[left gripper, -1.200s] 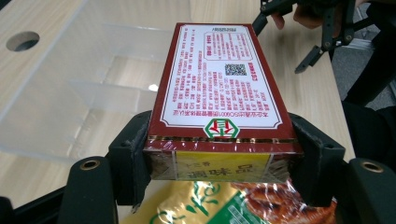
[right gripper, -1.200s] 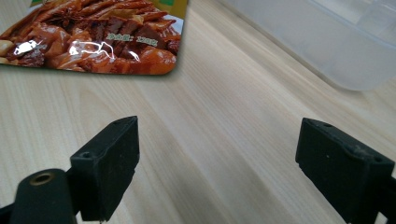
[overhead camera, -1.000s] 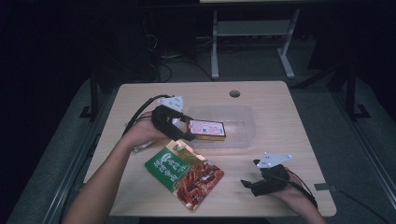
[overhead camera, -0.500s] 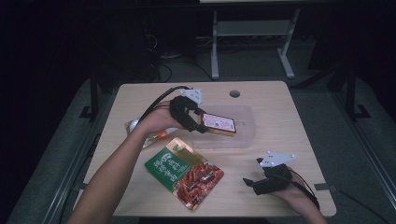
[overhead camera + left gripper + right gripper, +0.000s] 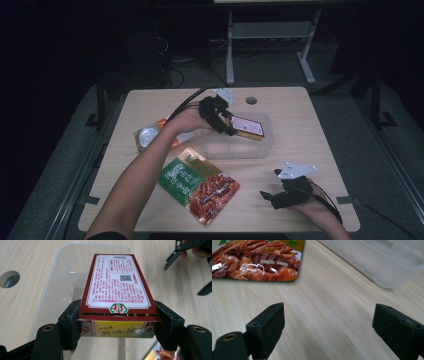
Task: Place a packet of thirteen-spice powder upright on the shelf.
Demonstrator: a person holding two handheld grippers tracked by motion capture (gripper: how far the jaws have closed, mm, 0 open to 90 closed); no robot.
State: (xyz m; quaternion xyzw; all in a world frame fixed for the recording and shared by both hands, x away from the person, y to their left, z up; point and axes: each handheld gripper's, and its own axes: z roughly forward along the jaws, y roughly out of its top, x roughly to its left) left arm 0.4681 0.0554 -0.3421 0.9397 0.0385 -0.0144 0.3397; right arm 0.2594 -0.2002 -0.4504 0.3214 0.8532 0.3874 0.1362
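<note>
While clamped on dark-red seasoning box at its near short end, left gripper hangs over clear plastic container, box sticking straight out ahead of the jaws, printed label face up, yellow end panel toward the camera in left gripper view. Both black pads pressed flat on the box's two long sides, box level and lifted, clear tub wall below and ahead of it. Round table hole off to the jaws' left in that view. Right gripper low near wooden table, jaws wide apart with nothing between, bare tabletop between the pads in right gripper view. Green-and-red snack pouch ahead and to the left of right gripper's jaws, flat on table, well apart from them; container corner ahead and to their right. Orange packet with clear round lid flat on table beside the left forearm, behind left gripper, partly hidden by the arm. Right gripper's jaw tips also visible far ahead-right in left gripper view.
</note>
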